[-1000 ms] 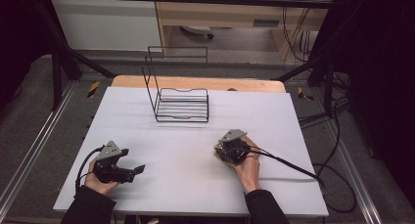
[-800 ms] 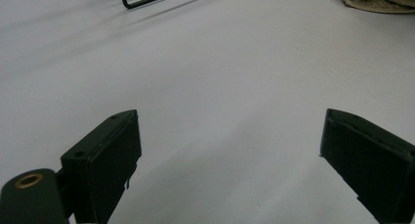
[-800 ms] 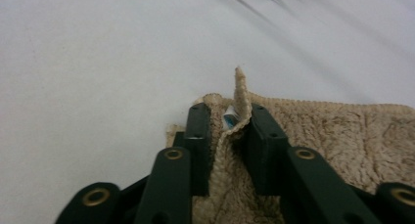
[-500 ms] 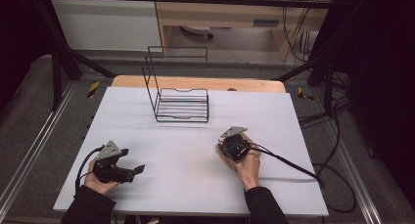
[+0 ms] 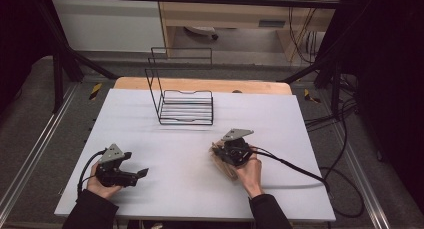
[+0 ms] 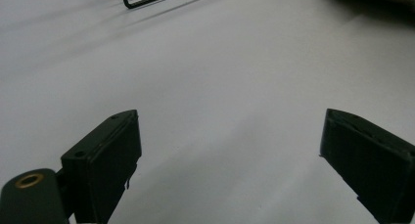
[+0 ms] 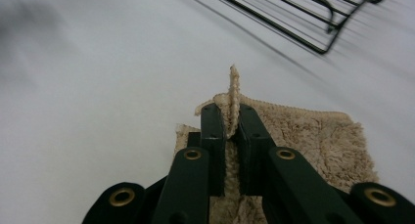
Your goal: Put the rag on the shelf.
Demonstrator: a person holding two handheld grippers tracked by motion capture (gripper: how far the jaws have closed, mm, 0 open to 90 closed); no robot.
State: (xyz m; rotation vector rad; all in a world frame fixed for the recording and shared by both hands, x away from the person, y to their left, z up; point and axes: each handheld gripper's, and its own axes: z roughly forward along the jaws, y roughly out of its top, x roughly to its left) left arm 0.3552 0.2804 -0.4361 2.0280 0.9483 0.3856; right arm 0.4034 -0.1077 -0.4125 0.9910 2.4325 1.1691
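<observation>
A beige fluffy cloth (image 7: 313,141) lies on the white table (image 5: 175,189) right of centre, under the right hand. My right gripper (image 7: 231,111) is shut on the cloth's corded edge, which stands pinched upright between the two black jaws. From above, the right gripper (image 5: 222,156) points down and left at the cloth (image 5: 225,169), with the hand behind it. My left gripper (image 5: 136,164) rests at the front left of the table. It stands open (image 6: 230,131) with bare tabletop between its jaws.
A black wire rack (image 5: 185,106) stands at the back middle of the table; its base also shows in the right gripper view (image 7: 303,18). A black cable (image 5: 295,169) trails from the right gripper over the table's right side.
The right gripper has risen a little above the cloth and shifted slightly, with the cloth's edge coming up with it. The left hand and gripper have stayed put.
</observation>
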